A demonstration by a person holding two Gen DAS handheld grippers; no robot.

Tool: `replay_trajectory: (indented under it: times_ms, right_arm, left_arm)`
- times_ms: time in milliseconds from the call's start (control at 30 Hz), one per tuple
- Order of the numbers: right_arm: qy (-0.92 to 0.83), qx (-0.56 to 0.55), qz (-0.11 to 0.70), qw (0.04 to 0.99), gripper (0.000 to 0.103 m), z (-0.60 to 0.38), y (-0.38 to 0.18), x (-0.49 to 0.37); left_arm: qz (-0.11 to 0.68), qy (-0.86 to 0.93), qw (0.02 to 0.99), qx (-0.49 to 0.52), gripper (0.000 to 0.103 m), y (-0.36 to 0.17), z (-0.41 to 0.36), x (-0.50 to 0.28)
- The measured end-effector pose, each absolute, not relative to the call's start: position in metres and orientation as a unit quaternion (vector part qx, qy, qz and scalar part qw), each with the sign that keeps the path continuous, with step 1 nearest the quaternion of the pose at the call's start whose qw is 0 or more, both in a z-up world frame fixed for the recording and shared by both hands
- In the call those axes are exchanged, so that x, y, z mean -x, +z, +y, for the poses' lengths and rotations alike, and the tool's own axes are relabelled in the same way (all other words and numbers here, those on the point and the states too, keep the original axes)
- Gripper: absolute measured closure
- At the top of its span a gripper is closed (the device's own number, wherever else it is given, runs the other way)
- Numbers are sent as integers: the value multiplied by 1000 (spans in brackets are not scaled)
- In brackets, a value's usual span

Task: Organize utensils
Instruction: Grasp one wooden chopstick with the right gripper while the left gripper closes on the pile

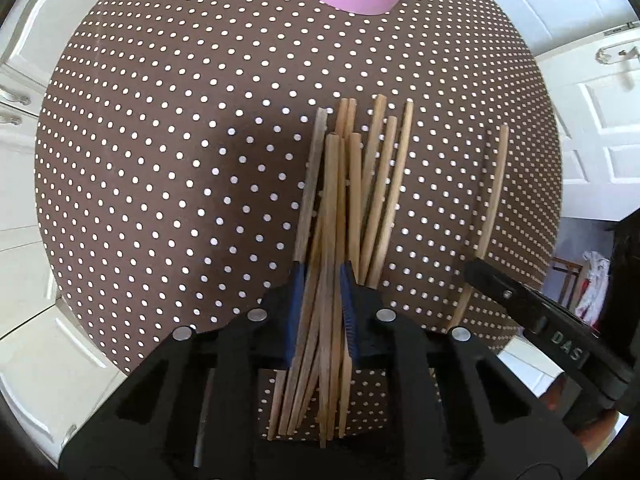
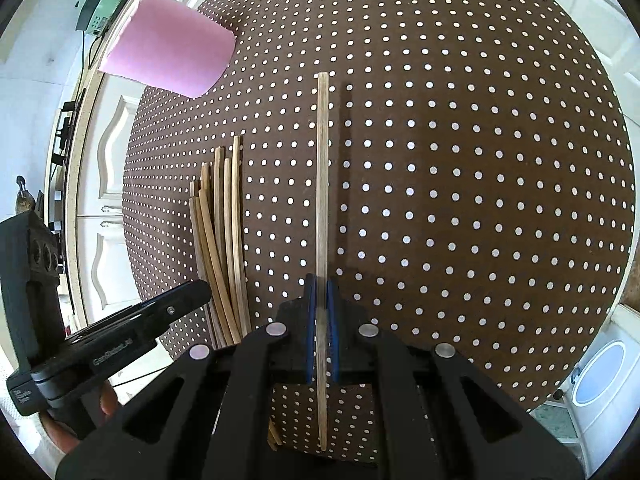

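Left gripper [image 1: 322, 280]: blue pads clamped on a bundle of wooden sticks [image 1: 344, 200]. The bundle runs forward between the pads, its far ends fanned out over the worktop [image 1: 160, 160]; whether the far ends touch the dotted brown cloth cannot be told.

Right gripper [image 2: 321, 292]: pads pressed together on a single stick [image 2: 322, 180], which points straight ahead along the fingers. From the left wrist view this stick lies just right of the bundle, apart from it, with the right gripper's black finger crossing it.

Pink cup [image 2: 168, 60] lies on its side at the far left edge of the worktop, well apart from the sticks, open end toward the cabinets [image 2: 108, 152].
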State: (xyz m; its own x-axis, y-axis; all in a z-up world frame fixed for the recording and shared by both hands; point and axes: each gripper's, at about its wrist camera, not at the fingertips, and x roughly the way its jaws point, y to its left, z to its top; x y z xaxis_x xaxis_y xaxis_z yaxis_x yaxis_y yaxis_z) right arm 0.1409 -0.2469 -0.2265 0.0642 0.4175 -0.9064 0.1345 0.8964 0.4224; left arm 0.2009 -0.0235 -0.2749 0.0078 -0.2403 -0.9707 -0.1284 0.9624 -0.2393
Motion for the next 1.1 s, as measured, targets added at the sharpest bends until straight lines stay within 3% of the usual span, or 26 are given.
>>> replay_trajectory:
  times_ms: [233, 300, 533, 1100]
  right_arm:
    - [98, -204, 680, 698, 98, -238, -228, -145]
    - [99, -205, 680, 697, 98, -238, -229, -144]
    - [96, -205, 677, 700, 98, -232, -229, -145]
    - [92, -200, 661, 718, 98, -224, -212, -143]
  left_arm:
    - [697, -41, 707, 114, 84, -286, -46, -201]
    - [695, -43, 709, 110, 91, -288, -55, -204]
    - [682, -60, 721, 106, 97, -279, -63, -214]
    - [659, -62, 741, 112, 97, -251, -33, -192]
